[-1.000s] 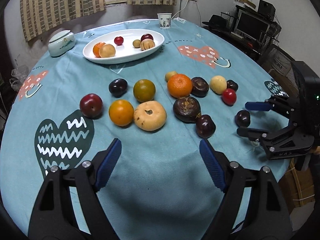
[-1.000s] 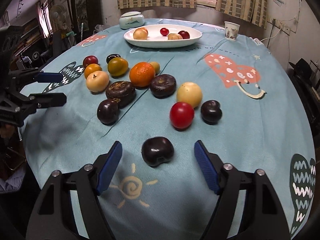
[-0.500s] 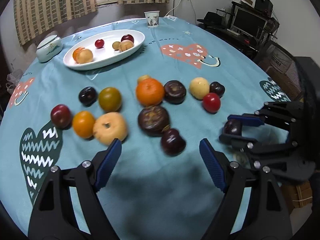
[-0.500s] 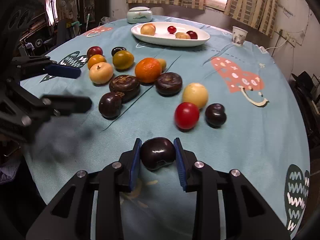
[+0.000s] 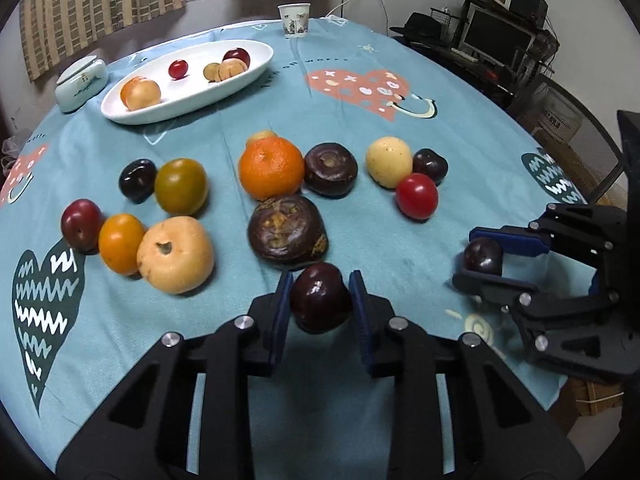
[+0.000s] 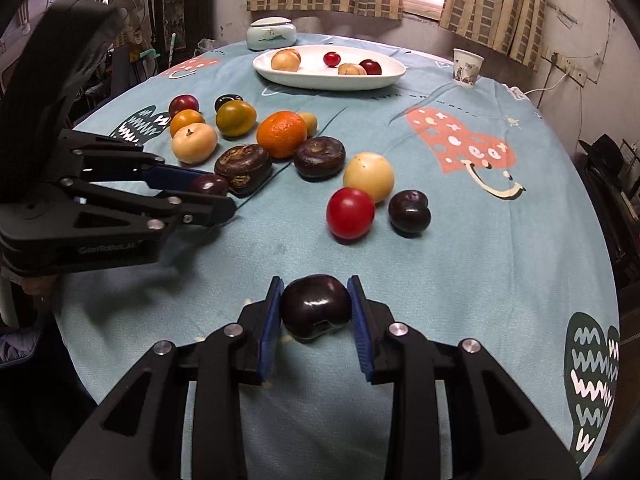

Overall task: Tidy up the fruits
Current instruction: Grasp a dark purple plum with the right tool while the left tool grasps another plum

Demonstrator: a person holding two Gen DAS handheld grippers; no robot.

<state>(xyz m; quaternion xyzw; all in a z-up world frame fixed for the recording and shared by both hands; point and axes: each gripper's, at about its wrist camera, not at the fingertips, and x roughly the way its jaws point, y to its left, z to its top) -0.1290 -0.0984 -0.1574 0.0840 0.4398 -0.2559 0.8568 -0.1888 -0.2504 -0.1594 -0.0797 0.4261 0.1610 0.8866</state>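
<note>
1. Left gripper (image 5: pixel 320 300) angled down at the near table edge; jaws have just been closing and its blue pads now clamp a dark plum (image 5: pixel 320 298) sitting just near of the big brown fruit (image 5: pixel 287 226).
2. Right gripper (image 6: pixel 315 308) also angled down, clenched on a second dark plum (image 6: pixel 315 307) at the near edge, on the teal tablecloth (image 6: pixel 460 280).
3. Loose fruit mid-table: orange (image 5: pixel 271 167), red tomato (image 6: pixel 350 213), pale yellow fruit (image 6: pixel 369 177), another dark plum (image 6: pixel 409 211), green-brown fruit (image 5: pixel 181 186), peach-coloured fruit (image 5: pixel 175 255).
4. White oval plate (image 5: pixel 248 76) at far side holds several small fruits; lidded ceramic jar (image 5: pixel 80 84) to its left, paper cup (image 5: pixel 294 19) to its right.
5. Nothing stands between the grippers and the plate except the fruit cluster.
6. Writing: embossed brand on the left gripper's body, too blurred to read; small print on cloth, unreadable.
</note>
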